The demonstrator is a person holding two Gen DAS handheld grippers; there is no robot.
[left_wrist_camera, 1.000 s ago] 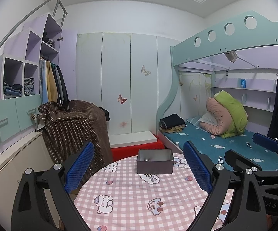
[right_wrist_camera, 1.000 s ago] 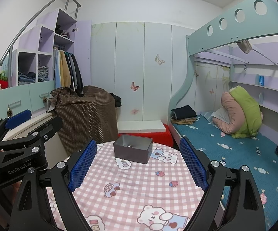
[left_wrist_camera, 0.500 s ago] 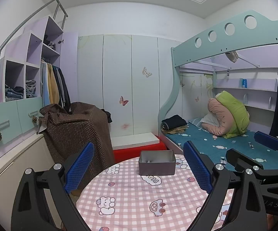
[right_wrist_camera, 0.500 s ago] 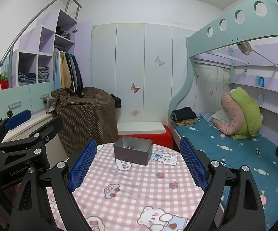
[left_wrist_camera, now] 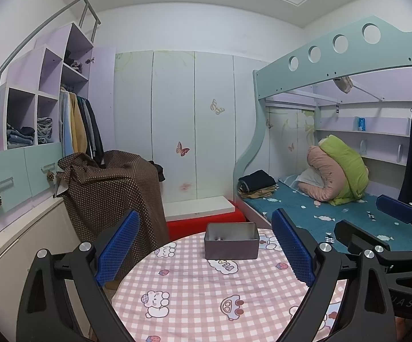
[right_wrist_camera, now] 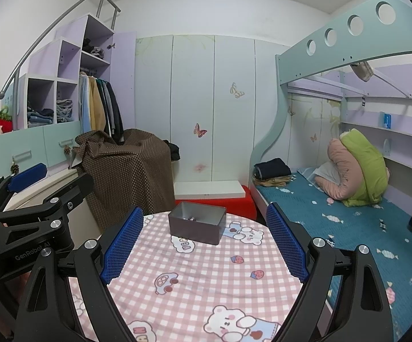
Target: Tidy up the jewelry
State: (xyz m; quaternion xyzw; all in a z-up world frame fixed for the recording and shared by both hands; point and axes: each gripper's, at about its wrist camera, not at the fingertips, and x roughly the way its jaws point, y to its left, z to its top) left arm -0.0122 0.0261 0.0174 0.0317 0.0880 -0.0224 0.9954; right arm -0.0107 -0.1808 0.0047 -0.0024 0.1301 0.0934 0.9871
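The left tongs hang above the near part of a round worktop covered in a pink checked cloth with cartoon bears and cars. Their blue-padded jaws stand wide apart with nothing between them. The right tongs are likewise spread wide and empty, poised over the same worktop beside the left ones; each pair shows at the edge of the other's view.

A small grey box, open at the top, sits on the far part of the worktop, well apart from both tongs. From the left wrist view it lies straight ahead between the jaws; from the right wrist view it is seen corner-on, a little left of centre. Some small metallic pieces rest on its floor, too small to make out what kind they are.

Beyond the worktop, a brown dotted cloth drapes over something at the left, with hanging clothes and open shelves behind it. White wardrobe doors with butterfly stickers fill the far wall. At the right is a bunk bed with a teal sheet, folded clothes and a rolled pink and green quilt
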